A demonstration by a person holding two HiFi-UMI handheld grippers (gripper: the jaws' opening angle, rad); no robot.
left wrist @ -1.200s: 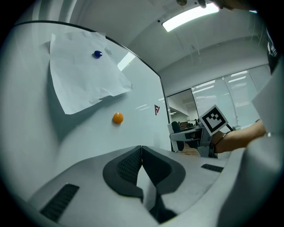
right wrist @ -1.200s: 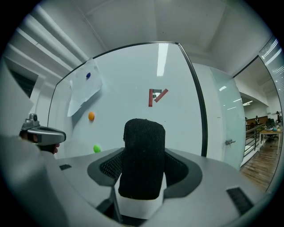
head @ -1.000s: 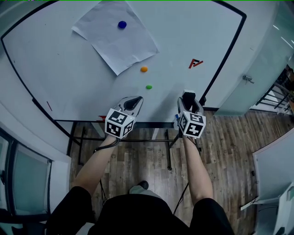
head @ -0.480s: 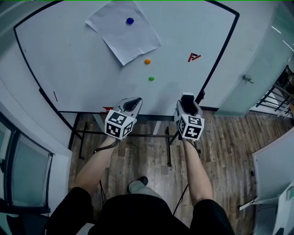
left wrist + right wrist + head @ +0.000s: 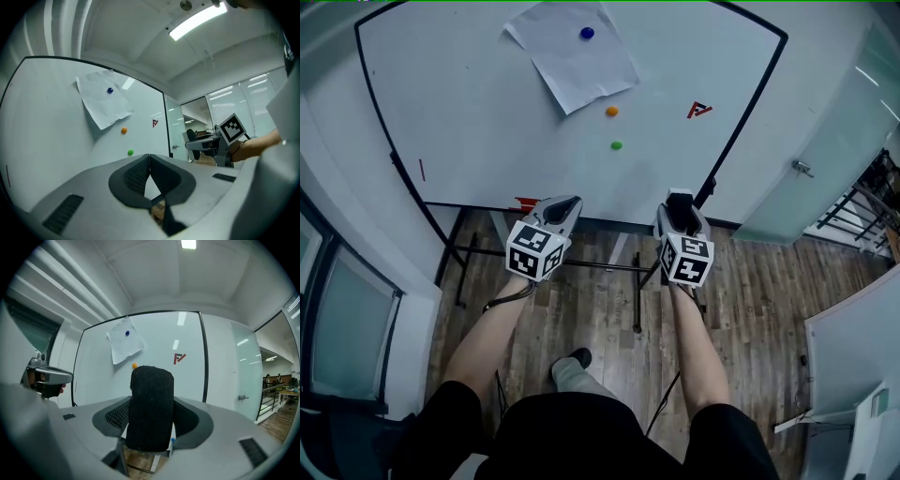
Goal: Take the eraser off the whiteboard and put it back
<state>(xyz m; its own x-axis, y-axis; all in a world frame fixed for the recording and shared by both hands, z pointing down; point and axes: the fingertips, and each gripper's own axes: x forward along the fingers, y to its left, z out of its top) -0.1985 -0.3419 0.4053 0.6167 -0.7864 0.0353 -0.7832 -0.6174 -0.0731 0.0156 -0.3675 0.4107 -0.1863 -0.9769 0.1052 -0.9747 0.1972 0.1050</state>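
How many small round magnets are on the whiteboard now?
3. A blue magnet sits on the paper near the top; an orange magnet is just below the paper; a green magnet is below the orange one. Part of the whiteboard near its bottom is hidden.

grey left claw (image 5: pixel 567 203), right claw (image 5: pixel 680 197), black-white marker cubes (image 5: pixel 532 251); black clothing (image 5: pixel 572 436)

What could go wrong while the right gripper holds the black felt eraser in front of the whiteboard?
The black felt eraser, clamped in the right gripper, might slip and drop onto the wooden floor. Going back to the whiteboard, it could knock the round green magnet or orange magnet.
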